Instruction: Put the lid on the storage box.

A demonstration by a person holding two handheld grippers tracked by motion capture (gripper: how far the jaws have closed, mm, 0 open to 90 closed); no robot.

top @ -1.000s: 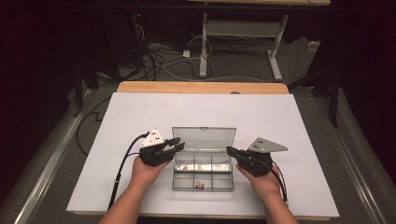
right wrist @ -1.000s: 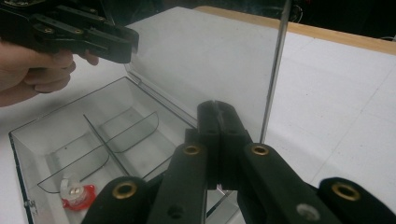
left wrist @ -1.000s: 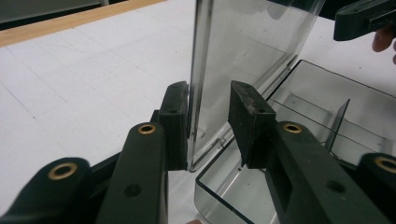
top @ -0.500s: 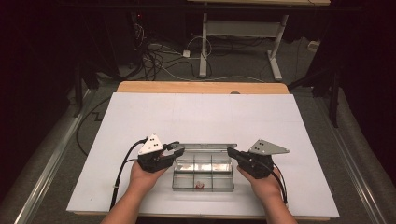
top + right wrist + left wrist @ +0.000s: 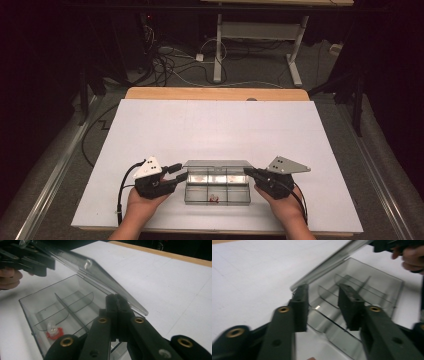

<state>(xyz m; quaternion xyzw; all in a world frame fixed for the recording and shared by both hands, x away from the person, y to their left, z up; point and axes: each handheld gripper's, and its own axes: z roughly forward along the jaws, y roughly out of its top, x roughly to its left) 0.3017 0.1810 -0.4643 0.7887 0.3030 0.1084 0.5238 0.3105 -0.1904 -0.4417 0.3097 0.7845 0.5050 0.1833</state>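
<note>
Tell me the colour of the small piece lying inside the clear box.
Red with a whitish top; the small piece shows best in the right gripper view.

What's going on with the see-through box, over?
Left tongs open, jaws just widened, straddling the box's end wall. Right tongs shut at the other end. Lid half-raised. Small red piece inside. Nothing in the way.

1. The lid (image 5: 218,163) of the clear box (image 5: 218,194), upright at the far edge a second ago, has been lowered to a shallow tilt over the compartments.
2. The left gripper (image 5: 175,173) has been drawn left and slightly down, to the box's left end.
3. Its jaws have just been opened wider, and the lid's left corner is seen between them.
</note>
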